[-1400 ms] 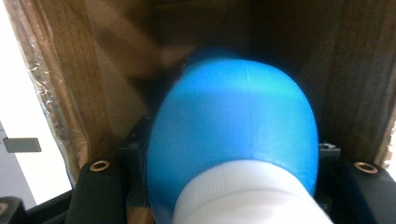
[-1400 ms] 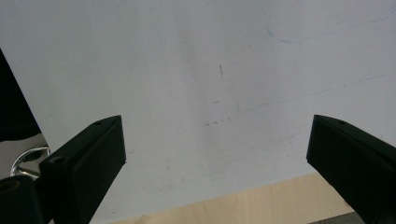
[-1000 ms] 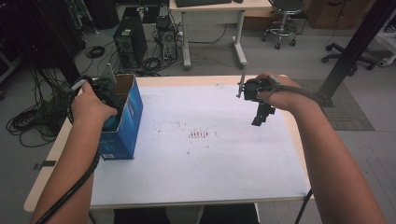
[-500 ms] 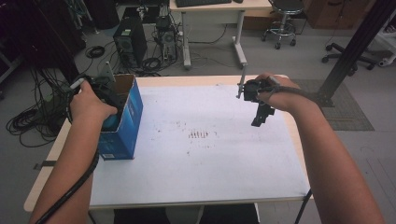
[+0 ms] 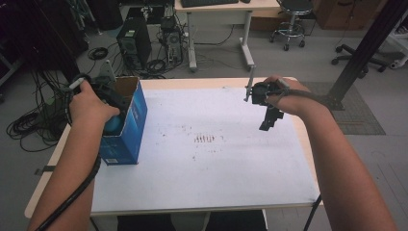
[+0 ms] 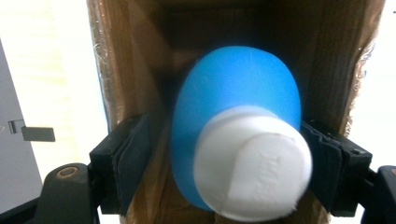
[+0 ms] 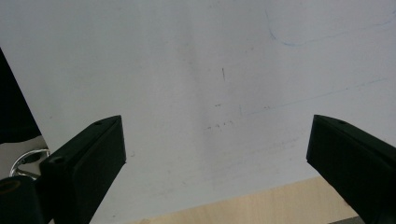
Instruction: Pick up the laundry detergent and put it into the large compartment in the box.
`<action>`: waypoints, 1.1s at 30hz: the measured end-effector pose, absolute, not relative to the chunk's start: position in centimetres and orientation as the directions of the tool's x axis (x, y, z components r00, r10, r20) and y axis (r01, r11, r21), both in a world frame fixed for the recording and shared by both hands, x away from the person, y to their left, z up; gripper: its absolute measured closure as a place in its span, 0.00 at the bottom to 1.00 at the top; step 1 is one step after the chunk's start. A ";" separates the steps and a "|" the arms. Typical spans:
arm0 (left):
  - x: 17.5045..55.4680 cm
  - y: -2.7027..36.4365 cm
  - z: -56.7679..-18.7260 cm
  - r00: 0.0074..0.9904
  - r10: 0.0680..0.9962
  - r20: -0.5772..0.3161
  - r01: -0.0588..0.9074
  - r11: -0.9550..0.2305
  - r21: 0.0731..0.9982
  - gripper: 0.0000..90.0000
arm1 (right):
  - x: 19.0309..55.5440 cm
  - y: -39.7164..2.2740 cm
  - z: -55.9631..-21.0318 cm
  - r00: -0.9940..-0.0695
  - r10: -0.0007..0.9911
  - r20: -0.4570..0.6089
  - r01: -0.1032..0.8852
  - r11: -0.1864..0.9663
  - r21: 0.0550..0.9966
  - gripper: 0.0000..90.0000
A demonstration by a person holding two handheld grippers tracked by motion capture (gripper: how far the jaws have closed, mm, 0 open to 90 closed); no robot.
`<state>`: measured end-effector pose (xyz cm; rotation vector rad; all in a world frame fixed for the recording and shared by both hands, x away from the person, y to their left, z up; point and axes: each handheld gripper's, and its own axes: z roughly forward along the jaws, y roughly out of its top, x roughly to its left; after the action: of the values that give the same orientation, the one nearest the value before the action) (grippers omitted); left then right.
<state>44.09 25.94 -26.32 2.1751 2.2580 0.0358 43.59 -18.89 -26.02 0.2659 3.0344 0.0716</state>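
A blue bottle (image 6: 233, 107) with a white cap (image 6: 252, 163) stands inside an open cardboard box (image 6: 140, 70), cap towards the camera. My left gripper (image 6: 225, 158) reaches down into the box and straddles the bottle. Its right pad (image 6: 322, 163) sits against the bottle, while a narrow gap shows at the left pad (image 6: 133, 158), so it is open. In the high view the box (image 5: 130, 125) is blue outside and stands at the table's left edge, with the bottle (image 5: 114, 124) under the left hand. My right gripper (image 5: 267, 125) hovers open over the white sheet (image 7: 187, 60), empty.
The white sheet (image 5: 216, 168) covers most of the wooden table (image 5: 53, 159) and carries small brown marks (image 5: 204, 139) at its middle. Beyond the far edge stand a desk, computer towers (image 5: 132, 45), cables and office chairs. A black post (image 5: 365, 48) rises at the right.
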 end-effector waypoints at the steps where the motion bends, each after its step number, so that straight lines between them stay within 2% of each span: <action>1: 44.0 25.9 -26.2 -0.038 0.999 0.014 0.999 0.038 0.022 0.25 | 43.6 -18.9 -26.0 -0.980 0.176 -0.090 0.171 0.984 0.055 0.05; 19: 43.5 25.9 -24.9 -0.043 0.999 0.013 0.998 0.043 0.041 0.21 | 43.5 -18.7 -25.7 -0.980 0.174 -0.093 0.170 0.984 0.057 0.05; 27: 43.2 25.8 -24.2 -0.045 0.999 0.006 0.998 0.044 0.053 0.15 | 43.4 -18.7 -25.6 -0.981 0.173 -0.093 0.168 0.984 0.057 0.05; 31: 43.0 25.7 -23.9 -0.026 1.000 0.014 0.997 0.025 0.072 0.05 | 43.4 -18.7 -25.4 -0.980 0.173 -0.097 0.168 0.984 0.059 0.05; 33: 42.9 25.6 -23.6 -0.018 1.000 0.020 0.997 0.016 0.069 0.03 | 43.4 -18.7 -25.3 -0.980 0.175 -0.097 0.169 0.984 0.061 0.05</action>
<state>42.88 25.59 -23.60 2.1778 2.2150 0.0988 43.36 -18.75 -25.34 0.2629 3.0266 0.0805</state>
